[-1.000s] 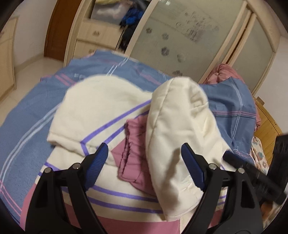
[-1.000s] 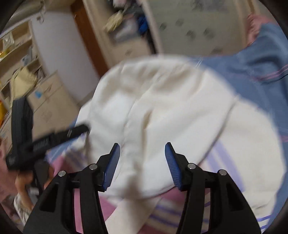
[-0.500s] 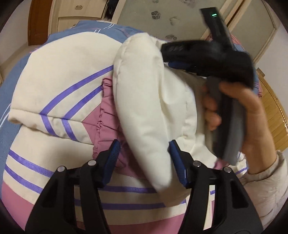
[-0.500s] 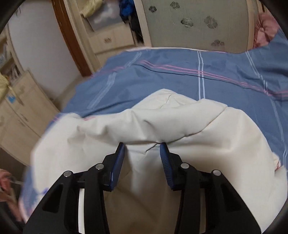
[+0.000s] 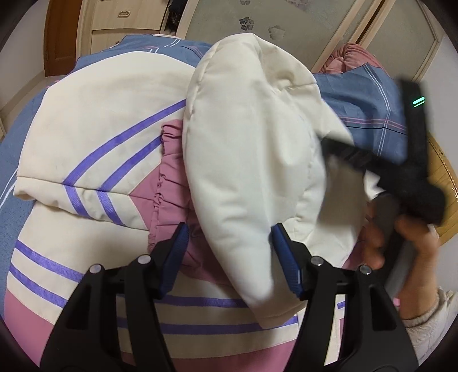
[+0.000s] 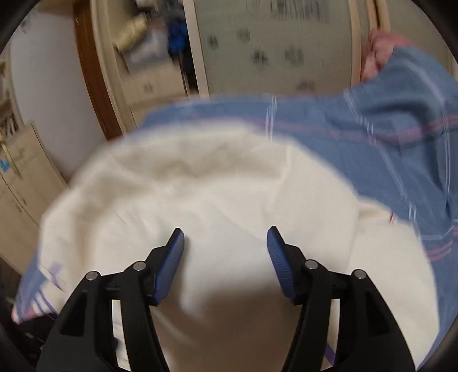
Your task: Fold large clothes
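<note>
A cream padded jacket (image 5: pixel 94 120) with purple stripes and pink panels lies on the blue bedspread (image 5: pixel 363 108). Its cream sleeve (image 5: pixel 252 160) is folded over the middle, above a pink ruffled cuff (image 5: pixel 169 177). My left gripper (image 5: pixel 229 251) is open, its fingers on either side of the sleeve's lower end. My right gripper (image 6: pixel 224 251) is open and empty just above the cream fabric (image 6: pixel 200 194); its black body (image 5: pixel 412 171) and the hand holding it show blurred at the right of the left wrist view.
The bed fills the foreground. Behind it stand a frosted sliding wardrobe door (image 5: pixel 272 20), cream drawers (image 5: pixel 120 17) and a brown door frame (image 6: pixel 94 77). A pink quilt (image 5: pixel 352 57) is bunched at the far right. A wooden bedside edge (image 5: pixel 443 177) lies at the right.
My right gripper has opened wider and pulled back to the right, off the sleeve. The left gripper has stayed around the sleeve's end, its fingers slightly wider apart.
</note>
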`<state>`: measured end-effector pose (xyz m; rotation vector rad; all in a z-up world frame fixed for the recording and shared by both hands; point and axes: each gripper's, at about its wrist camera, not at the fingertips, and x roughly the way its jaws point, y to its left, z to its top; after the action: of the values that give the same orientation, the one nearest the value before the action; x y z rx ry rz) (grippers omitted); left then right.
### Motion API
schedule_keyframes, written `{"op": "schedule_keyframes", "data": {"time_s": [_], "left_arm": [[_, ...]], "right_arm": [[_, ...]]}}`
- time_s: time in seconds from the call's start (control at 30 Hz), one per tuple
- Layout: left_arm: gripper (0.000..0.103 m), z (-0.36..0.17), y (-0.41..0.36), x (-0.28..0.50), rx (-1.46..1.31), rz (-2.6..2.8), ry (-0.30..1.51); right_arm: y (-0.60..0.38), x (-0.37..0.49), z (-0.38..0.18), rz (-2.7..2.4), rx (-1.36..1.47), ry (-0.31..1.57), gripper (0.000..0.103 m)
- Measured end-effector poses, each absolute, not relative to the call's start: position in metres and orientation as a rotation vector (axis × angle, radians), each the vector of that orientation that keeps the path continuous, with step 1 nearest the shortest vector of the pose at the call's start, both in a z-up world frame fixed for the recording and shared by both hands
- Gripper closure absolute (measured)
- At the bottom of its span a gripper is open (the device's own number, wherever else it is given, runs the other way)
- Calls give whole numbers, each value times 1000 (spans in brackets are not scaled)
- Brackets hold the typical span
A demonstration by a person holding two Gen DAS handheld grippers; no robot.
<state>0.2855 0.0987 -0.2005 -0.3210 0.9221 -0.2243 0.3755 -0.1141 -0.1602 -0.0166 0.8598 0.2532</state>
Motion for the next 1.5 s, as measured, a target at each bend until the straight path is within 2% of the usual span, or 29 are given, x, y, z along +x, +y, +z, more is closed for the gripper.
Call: {"op": "schedule_keyframes", "data": {"time_s": [0.13, 0.27, 0.3, 0.4, 0.53, 0.6, 0.63, 0.7, 0.8, 0.83, 1.0, 1.13, 1.2, 1.33, 1.5], "left_arm": [[39, -202, 95, 285, -308, -222, 919], [39, -201, 97, 284, -334, -231, 920], [38, -201, 98, 284, -336, -233, 921], [33, -201, 98, 287, -338, -245, 924], [35, -189, 105, 280, -351, -258, 890], [35, -176, 115, 268, -384, -274, 869], [34, -169, 121, 261, -390, -278, 845], [30, -153, 132, 242, -391, -279, 787], [30, -156, 139, 219, -334, -206, 826], [30, -160, 139, 209, -301, -165, 834], [30, -190, 158, 112, -217, -74, 899], [28, -191, 195, 47, -188, 56, 906], [19, -193, 225, 25, -241, 97, 910], [19, -207, 281, -7, -413, 146, 931], [19, -223, 306, -19, -589, 85, 950]], "right_arm": [[-109, 372, -158, 246, -54, 827, 41], [-129, 342, -124, 238, 98, 712, 41], [-132, 339, -124, 207, 86, 720, 38], [-130, 349, -160, 228, 12, 903, 33], [-163, 294, -119, 314, 163, 758, 32], [-185, 261, -105, 343, 227, 717, 23], [-194, 241, -104, 360, 232, 718, 21], [-193, 213, -123, 366, 117, 835, 18], [-187, 181, -182, 257, -129, 1051, 19], [-193, 160, -185, 253, -126, 991, 19], [-234, 82, -158, 246, 21, 866, 17], [-281, 52, -167, 201, 157, 975, 17], [-308, 32, -183, 211, 301, 1039, 17], [-329, 1, -214, 253, 493, 1114, 17], [-326, -20, -224, 269, 522, 1157, 17]]}}
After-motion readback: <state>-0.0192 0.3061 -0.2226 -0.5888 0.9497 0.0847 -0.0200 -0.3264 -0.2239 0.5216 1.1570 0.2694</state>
